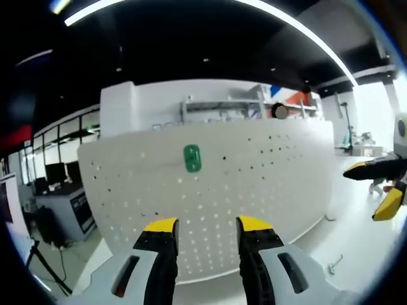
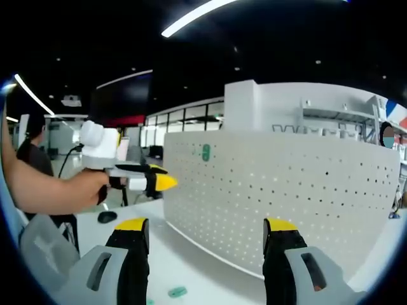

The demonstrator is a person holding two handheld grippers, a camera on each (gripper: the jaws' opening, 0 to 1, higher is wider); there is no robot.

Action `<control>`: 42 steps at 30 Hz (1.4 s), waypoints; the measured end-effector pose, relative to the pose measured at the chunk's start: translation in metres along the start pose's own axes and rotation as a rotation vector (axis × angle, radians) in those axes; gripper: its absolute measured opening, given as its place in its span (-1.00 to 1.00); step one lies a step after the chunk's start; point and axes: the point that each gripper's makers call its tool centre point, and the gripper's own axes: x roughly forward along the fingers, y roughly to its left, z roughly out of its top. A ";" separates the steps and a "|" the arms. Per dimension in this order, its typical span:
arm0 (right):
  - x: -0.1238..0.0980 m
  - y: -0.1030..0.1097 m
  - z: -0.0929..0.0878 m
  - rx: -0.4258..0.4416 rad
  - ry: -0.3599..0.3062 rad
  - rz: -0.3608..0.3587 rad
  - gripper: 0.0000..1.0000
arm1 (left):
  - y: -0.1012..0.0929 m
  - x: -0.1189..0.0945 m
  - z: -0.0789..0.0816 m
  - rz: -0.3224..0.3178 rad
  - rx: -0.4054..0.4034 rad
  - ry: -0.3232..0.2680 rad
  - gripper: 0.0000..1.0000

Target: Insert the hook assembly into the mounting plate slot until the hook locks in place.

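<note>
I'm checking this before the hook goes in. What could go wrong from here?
Both grippers look empty: a metal hook lies on the table, so a pickup comes first and the thin part could slip. The green plate sits high on the upright pegboard; pushing there might tip or shift the board.

Bright ceiling light strips (image 1: 191, 5) glare against a dark ceiling, the white pegboard (image 1: 254, 184) evenly lit, fisheye bending straight edges, edges slightly soft.

Green hook assembly (image 1: 192, 158) mounted on upright white perforated mounting plate (image 1: 267, 190)
</note>
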 end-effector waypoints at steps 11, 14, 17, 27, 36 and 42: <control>-0.003 0.004 0.000 -0.001 0.000 0.002 0.47 | -0.010 -0.022 -0.026 -0.031 0.003 0.049 -0.25; -0.004 0.006 0.000 -0.003 -0.001 0.005 0.47 | -0.014 -0.028 -0.033 -0.040 0.006 0.060 -0.25; -0.004 0.007 -0.002 -0.004 0.003 0.007 0.46 | -0.015 -0.032 -0.038 -0.044 0.007 0.068 -0.26; -0.002 0.016 -0.014 -0.001 0.031 0.024 0.46 | -0.010 -0.043 -0.042 -0.037 -0.002 0.070 -0.26; 0.003 0.029 -0.037 -0.019 0.101 0.053 0.39 | -0.010 -0.054 -0.042 -0.044 -0.004 0.061 -0.27; 0.008 0.043 -0.061 -0.008 0.160 0.090 0.34 | -0.011 -0.062 -0.047 -0.051 -0.001 0.065 -0.28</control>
